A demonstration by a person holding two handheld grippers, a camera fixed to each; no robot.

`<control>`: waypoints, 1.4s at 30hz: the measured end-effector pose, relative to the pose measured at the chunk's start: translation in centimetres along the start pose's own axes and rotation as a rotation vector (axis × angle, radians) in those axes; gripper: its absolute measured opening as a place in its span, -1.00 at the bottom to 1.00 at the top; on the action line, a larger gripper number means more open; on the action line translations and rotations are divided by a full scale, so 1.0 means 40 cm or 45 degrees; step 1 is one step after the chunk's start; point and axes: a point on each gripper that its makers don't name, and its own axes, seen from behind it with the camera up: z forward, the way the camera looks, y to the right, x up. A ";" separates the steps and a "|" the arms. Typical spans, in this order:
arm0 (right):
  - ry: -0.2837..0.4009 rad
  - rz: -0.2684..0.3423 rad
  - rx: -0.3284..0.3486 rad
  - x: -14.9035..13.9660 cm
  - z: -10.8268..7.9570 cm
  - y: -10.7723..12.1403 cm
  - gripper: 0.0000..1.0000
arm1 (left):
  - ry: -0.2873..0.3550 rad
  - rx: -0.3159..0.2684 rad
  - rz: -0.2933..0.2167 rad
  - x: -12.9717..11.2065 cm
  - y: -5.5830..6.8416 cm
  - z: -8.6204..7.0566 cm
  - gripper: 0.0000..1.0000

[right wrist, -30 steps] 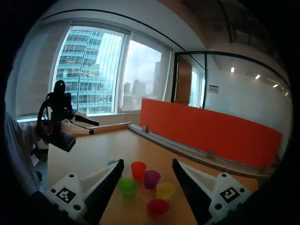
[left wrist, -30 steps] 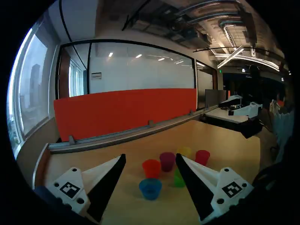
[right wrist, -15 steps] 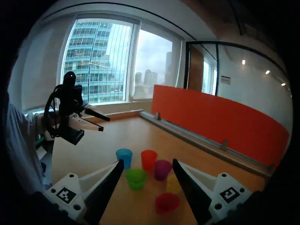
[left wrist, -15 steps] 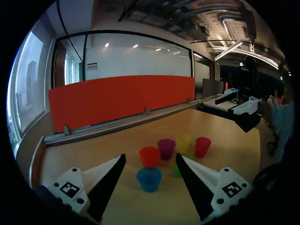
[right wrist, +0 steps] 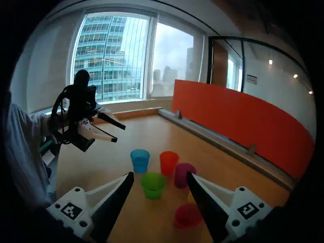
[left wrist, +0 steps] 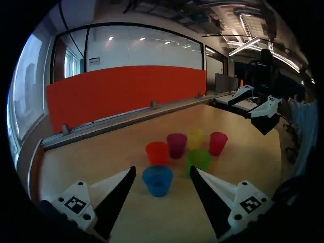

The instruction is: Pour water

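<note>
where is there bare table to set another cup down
Bare table between the cup cluster and the orange divider, and past the pink cup toward the table edge. Crowded: the cluster itself, six standing close together.

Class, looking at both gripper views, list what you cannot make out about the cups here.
- Contents: whether the blue cup or any other holds water; interiors too shadowed, both views.
- Yellow cup: in the right gripper view, mostly covered by the right gripper's finger.
- Pink cup: right edge behind the same finger.
- Person's sleeve: cut off at the left edge, right gripper view.
</note>
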 end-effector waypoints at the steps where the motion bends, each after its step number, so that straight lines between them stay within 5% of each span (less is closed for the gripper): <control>1: -0.007 -0.001 0.003 -0.006 0.004 0.000 1.00 | -0.010 -0.003 0.005 -0.007 0.002 0.005 0.98; 21: -0.090 0.015 0.061 -0.093 0.082 -0.008 1.00 | -0.220 -0.030 0.014 -0.158 -0.011 0.089 0.99; 42: -0.129 0.022 0.103 -0.126 0.163 -0.005 1.00 | -0.348 -0.075 -0.008 -0.214 -0.033 0.199 0.99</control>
